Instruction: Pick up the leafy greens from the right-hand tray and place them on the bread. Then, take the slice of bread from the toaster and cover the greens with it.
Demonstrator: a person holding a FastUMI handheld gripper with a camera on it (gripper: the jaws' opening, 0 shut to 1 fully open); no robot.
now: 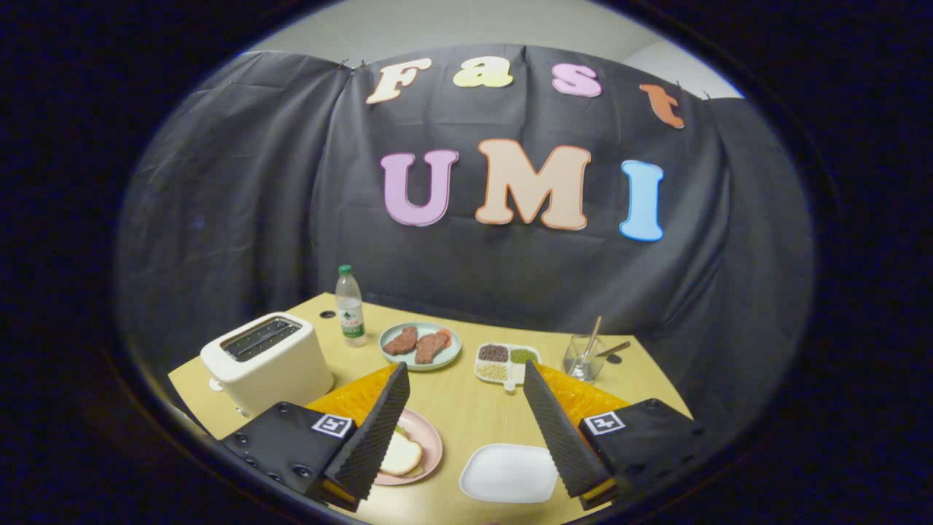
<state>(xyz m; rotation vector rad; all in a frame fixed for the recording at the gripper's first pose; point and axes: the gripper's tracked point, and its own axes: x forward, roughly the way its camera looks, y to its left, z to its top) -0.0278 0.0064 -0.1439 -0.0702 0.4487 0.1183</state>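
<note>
My gripper (465, 368) hangs open above the yellow table, with nothing between its fingers. A pink plate (431, 445) lies partly under the left finger (379, 426). On it is a slice of bread (402, 456) with a sliver of green (399, 432) showing at its far edge. A white tray (509, 474) lies between the fingers, close to the right one, and its surface shows plain white. The cream toaster (266, 361) stands to the left beyond the left finger, and its two top slots look dark.
Beyond the fingers stand a water bottle (350, 313), a teal plate with two meat slices (420, 346), a white divided dish of grains (506, 362) and a glass holding a stick (583, 359). The black cloth wall rises behind the table (466, 408).
</note>
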